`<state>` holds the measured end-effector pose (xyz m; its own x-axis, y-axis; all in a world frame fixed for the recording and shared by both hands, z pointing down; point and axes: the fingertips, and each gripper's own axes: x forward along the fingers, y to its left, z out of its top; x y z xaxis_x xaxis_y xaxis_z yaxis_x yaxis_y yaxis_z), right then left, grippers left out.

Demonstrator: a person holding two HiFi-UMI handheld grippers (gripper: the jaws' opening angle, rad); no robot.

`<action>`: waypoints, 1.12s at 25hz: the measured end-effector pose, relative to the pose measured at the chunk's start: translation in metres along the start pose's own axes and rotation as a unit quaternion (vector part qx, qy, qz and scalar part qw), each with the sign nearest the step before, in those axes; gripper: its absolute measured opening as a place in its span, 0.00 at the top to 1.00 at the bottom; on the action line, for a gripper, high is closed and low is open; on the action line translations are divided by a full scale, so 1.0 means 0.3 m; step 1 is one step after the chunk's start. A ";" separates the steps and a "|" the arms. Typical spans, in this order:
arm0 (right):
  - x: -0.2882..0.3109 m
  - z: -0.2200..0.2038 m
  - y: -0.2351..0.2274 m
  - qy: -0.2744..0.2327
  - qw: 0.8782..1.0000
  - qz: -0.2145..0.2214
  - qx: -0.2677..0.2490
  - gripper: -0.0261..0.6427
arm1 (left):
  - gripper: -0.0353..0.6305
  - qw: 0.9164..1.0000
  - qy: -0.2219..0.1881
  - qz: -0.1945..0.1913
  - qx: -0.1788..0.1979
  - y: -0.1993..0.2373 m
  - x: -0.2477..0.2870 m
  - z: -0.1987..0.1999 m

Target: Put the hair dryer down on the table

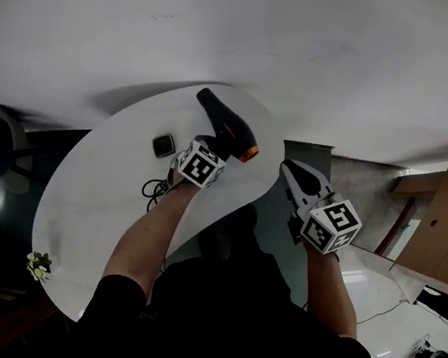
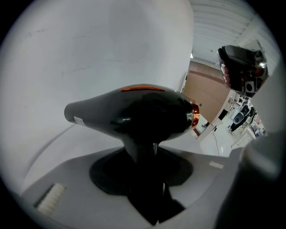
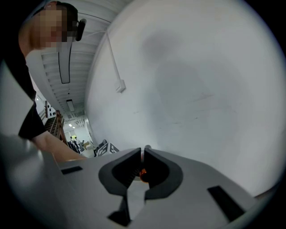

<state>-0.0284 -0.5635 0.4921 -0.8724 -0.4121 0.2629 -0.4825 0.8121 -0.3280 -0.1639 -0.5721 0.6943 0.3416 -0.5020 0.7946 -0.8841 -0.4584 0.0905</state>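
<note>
Head view: the hair dryer is carried in the left tool over the far part of the white surface, with its orange-ringed end near the right-hand edge. I cannot confirm from here whether it touches the surface. A small black square item and a dark cable lie just beside my forearm. The right tool hangs just off the surface edge, apart from the dryer. Left gripper view: the left tool is clamped on the handle, and the hair dryer body lies crosswise above the jaws. Only this view proves the grip; only the head view shows the edge and the clutter. Right gripper view: the right tool has its jaws together with nothing between them. Hazards, in my judgement: releasing before the body bears on the surface lets it drop and roll toward the nearby edge, the top-heavy body could tip over on release, and the cable could snag.
</note>
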 end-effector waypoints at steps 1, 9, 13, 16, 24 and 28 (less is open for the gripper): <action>-0.004 -0.002 -0.006 0.001 1.000 -0.002 0.001 0.94 | 0.69 1.000 0.009 -0.002 -0.001 -0.002 0.012 -0.007; -0.019 -0.018 -0.035 0.006 1.000 -0.011 0.006 0.94 | 0.68 0.997 0.071 -0.019 0.001 -0.011 0.095 -0.075; -0.023 -0.016 -0.040 0.007 1.000 -0.014 0.004 0.94 | 0.68 0.995 0.098 -0.023 0.010 -0.016 0.118 -0.101; -0.023 -0.015 -0.047 0.008 1.000 -0.015 0.003 0.94 | 0.68 0.995 0.093 -0.023 0.006 -0.007 0.122 -0.086; 0.007 0.008 -0.016 0.010 1.000 -0.006 -0.006 0.94 | 0.63 0.992 0.117 -0.031 0.041 -0.009 0.106 -0.091; 0.031 0.036 0.019 0.008 1.000 0.001 -0.020 0.94 | 0.61 0.994 0.095 -0.030 0.038 -0.006 0.039 -0.071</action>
<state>-0.0401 -0.5671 0.4829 -0.8717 -0.4045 0.2766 -0.4772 0.8291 -0.2915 -0.1652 -0.5613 0.7162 0.3207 -0.3279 0.8886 -0.8344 -0.5417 0.1012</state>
